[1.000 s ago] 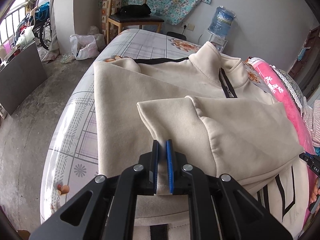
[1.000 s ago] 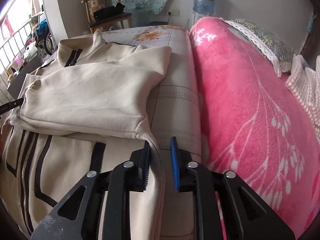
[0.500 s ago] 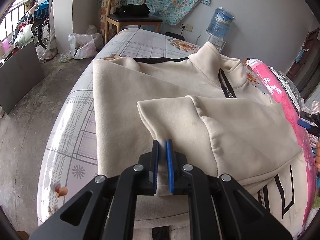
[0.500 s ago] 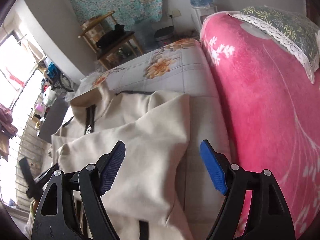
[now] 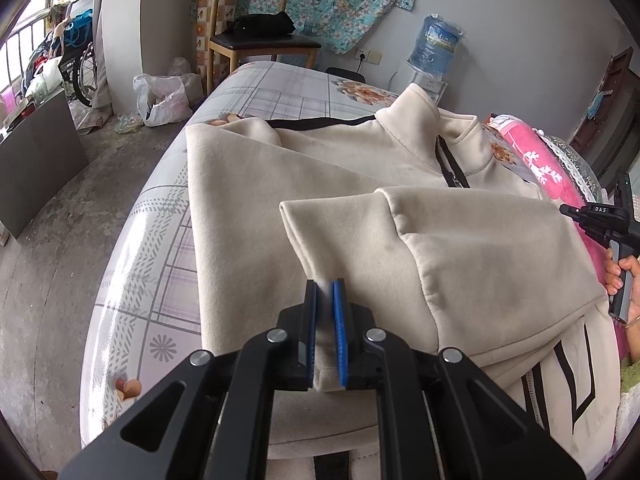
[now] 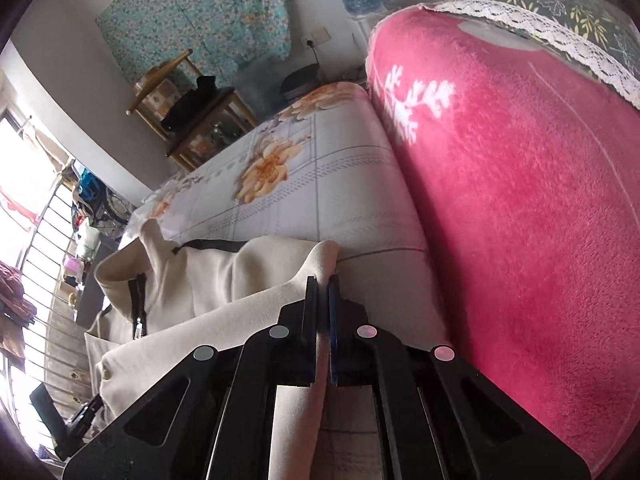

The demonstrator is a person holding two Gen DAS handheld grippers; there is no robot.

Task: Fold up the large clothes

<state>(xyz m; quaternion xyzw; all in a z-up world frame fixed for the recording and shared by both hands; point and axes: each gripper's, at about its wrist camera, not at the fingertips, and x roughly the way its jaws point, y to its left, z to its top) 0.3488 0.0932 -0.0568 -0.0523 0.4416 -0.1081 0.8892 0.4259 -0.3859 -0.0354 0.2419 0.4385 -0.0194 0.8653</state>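
A cream fleece jacket point(image 5: 256, 200) lies spread flat on the bed, its stand-up collar point(image 5: 416, 120) toward 12 o'clock, with a dark zip and black stripe trim. One sleeve point(image 5: 460, 248) is folded across the body, its cuff end toward 9 o'clock. The hem, toward 6 o'clock, carries black stripes.

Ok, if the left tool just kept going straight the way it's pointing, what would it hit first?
The left tool is already shut on a fold of the cream jacket. Straight on, it would first push into that folded sleeve panel, then the jacket body spread on the bed. Depth past the fold is hard to judge.
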